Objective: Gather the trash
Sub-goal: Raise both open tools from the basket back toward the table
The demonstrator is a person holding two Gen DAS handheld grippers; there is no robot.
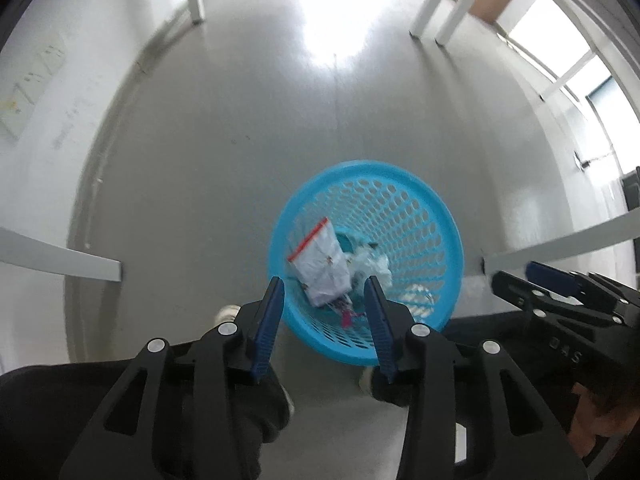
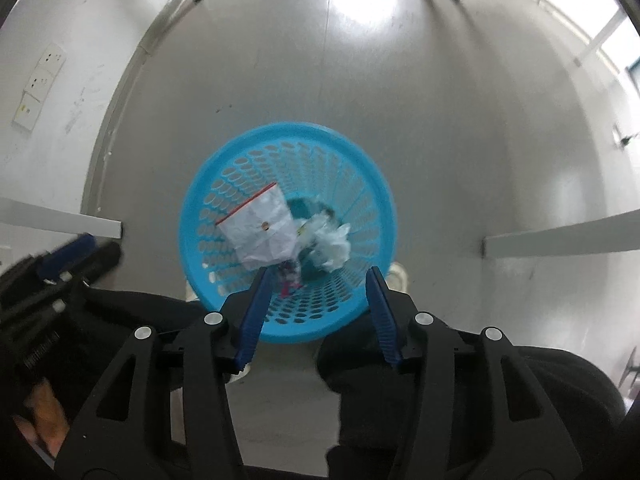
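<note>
Blue basket (image 2: 372, 200) on the floor (image 2: 320, 80), holding zip bag (image 2: 262, 226) and crumpled paper (image 2: 332, 246); left hand-held gripper (image 1: 325, 292) and right hand-held gripper (image 2: 318, 284) both spread, empty; deposit apparently done, next: locate remaining trash.
</note>
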